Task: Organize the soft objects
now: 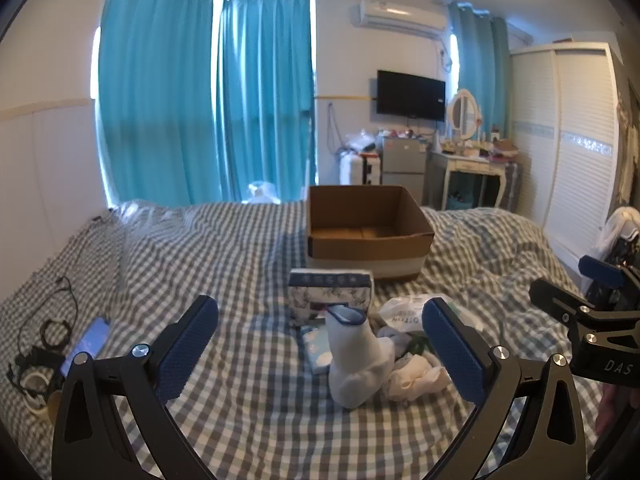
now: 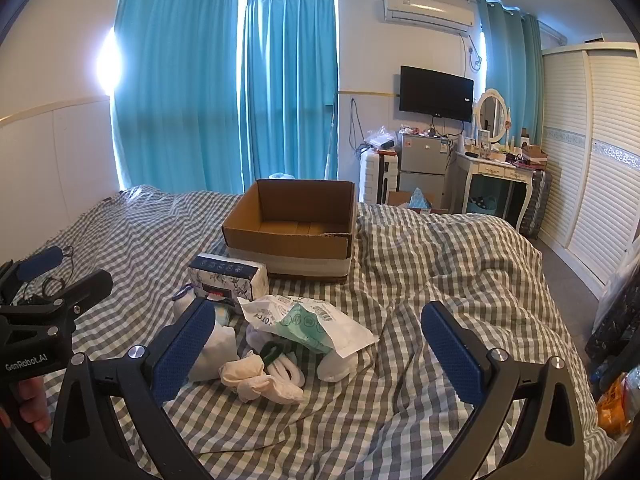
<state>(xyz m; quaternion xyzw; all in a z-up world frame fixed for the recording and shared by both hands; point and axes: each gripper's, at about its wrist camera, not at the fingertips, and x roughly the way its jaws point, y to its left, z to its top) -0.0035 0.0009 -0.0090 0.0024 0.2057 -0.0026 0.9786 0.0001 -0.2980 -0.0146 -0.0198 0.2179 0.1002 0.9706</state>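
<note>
A heap of soft things lies on the checked bed. It holds a white sock (image 1: 358, 364) standing up, cream socks (image 2: 260, 380), a white and green cotton-pad bag (image 2: 308, 320) and a blue floral tissue pack (image 1: 330, 290) (image 2: 228, 276). Behind them stands an empty cardboard box (image 1: 366, 232) (image 2: 292, 228). My left gripper (image 1: 320, 344) hangs open over the bed with the white sock between its fingers, untouched. My right gripper (image 2: 316, 344) is open too, wide around the right part of the heap. Each gripper shows at the other view's edge.
A phone (image 1: 86, 344) and black cables (image 1: 48, 332) lie at the bed's left side. Beyond the bed stand a suitcase (image 2: 378, 174), a small fridge (image 2: 424, 168), a dressing table (image 2: 496, 180) and a white wardrobe (image 2: 592, 152). Blue curtains (image 2: 224, 88) cover the far window.
</note>
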